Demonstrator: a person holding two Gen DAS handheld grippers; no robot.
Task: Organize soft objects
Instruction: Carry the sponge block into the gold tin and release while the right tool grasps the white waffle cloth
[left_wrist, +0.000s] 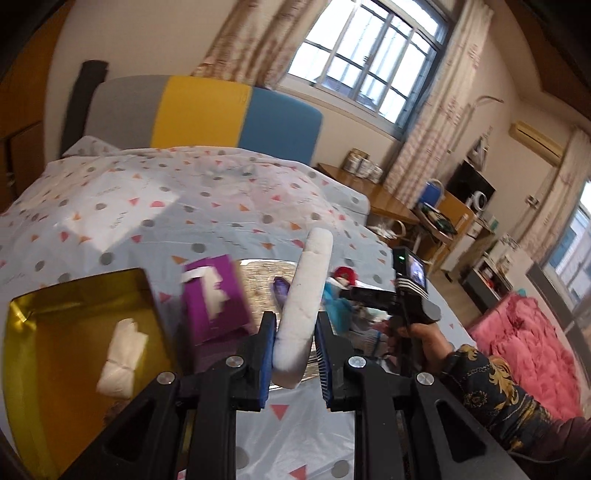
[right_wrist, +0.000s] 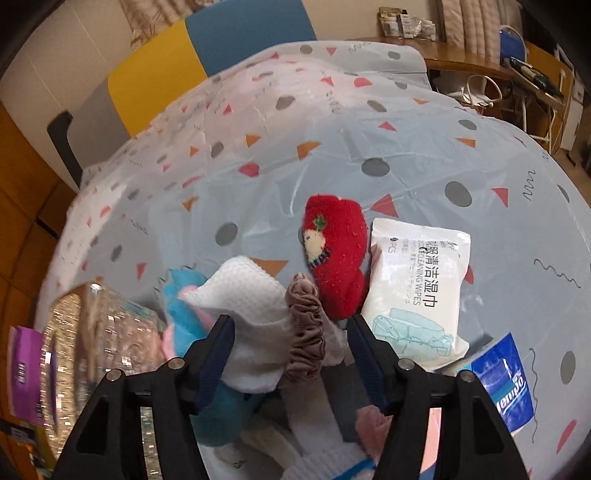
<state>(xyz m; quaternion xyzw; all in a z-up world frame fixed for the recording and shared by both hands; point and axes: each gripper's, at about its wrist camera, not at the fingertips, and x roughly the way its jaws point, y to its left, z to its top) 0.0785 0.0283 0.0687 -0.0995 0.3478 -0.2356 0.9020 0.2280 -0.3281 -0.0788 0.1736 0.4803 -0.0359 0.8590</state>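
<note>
Softness is helping: my left gripper (left_wrist: 294, 356) is pinching a limp white padded strip (left_wrist: 304, 302) near its end, while my right gripper (right_wrist: 290, 363), jaws apart, is probably nearing the brown scrunchie (right_wrist: 304, 332).

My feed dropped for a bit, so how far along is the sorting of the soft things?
Early on. Done: one white folded cloth lies in the gold tray. In hand: the left hand-held gripper is shut on a white padded strip. The right hand-held gripper hangs open over the pile. Left on the bed: white waffle cloth, brown scrunchie, red plush, blue plush.
</note>
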